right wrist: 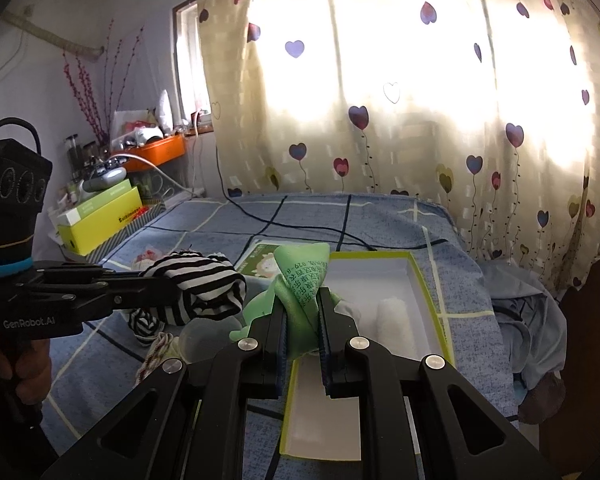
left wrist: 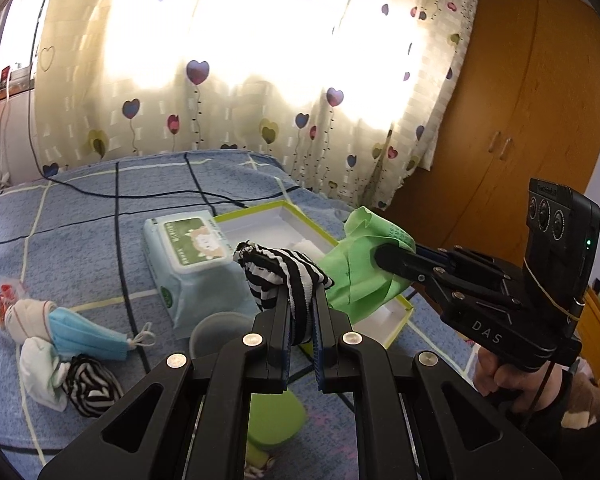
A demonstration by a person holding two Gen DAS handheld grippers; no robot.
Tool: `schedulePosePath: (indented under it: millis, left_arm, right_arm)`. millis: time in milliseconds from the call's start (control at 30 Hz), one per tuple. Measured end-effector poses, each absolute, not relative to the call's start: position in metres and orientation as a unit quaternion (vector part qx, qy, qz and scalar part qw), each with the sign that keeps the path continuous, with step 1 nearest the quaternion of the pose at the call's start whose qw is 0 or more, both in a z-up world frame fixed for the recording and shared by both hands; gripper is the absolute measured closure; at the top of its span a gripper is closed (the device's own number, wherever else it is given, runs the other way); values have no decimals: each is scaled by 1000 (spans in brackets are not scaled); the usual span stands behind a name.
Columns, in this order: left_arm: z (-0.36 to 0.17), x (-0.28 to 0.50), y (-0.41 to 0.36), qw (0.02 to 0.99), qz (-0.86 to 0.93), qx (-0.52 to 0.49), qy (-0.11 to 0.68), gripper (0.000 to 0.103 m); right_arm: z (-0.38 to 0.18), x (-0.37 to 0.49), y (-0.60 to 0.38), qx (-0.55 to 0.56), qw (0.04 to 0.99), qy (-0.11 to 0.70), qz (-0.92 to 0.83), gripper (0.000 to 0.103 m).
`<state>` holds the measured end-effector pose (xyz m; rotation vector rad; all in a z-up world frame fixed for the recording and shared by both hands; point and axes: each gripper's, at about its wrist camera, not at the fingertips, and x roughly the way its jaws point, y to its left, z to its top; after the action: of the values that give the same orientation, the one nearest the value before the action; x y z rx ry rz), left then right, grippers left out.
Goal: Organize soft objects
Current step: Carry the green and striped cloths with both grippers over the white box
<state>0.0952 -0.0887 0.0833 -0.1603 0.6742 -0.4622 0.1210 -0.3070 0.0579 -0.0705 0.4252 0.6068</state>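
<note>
**Operator:** Left wrist view first: my left gripper (left wrist: 302, 304) is pinched shut on the striped sock bundle (left wrist: 280, 270), taken by its lower folds, so the bulk stands up above the fingertips over the near edge of the white box (left wrist: 396, 322). It looks light and limp; I judge a pinch on a thick fold holds better than one on a loose edge.

**Partner:** And the right?

**Operator:** My right gripper (right wrist: 303, 320) is clamped on the green cloth (right wrist: 300, 280), also above the box. Thin, floppy fabric, probably slippery in a single layer, so I'd keep it bunched between the pads.

**Partner:** Anything readable?

**Operator:** Dark printed characters run across the green cloth, with digits that look like "029-8". The right gripper's body reads "DAS" in the left view; the left one reads "GenRobot.AI" in the right view. The wipes pack (left wrist: 192, 256) has a green cartoon label, its text too small to read. More soft items, including a blue face mask (left wrist: 86, 334), lie on the bedspread (left wrist: 80, 216) to the left.
</note>
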Motion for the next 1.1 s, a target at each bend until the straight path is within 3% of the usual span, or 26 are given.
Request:
schedulePosePath:
  millis: [633,1100]
  left_arm:
    - [68,120,-139,899,-247,-51,358,94]
    - [40,136,-168,876,-257,-34,407,94]
  right_arm:
    - [36,144,-357,0,938,227,262,91]
    - [-1,172,-366,-4,926,290,241,91]
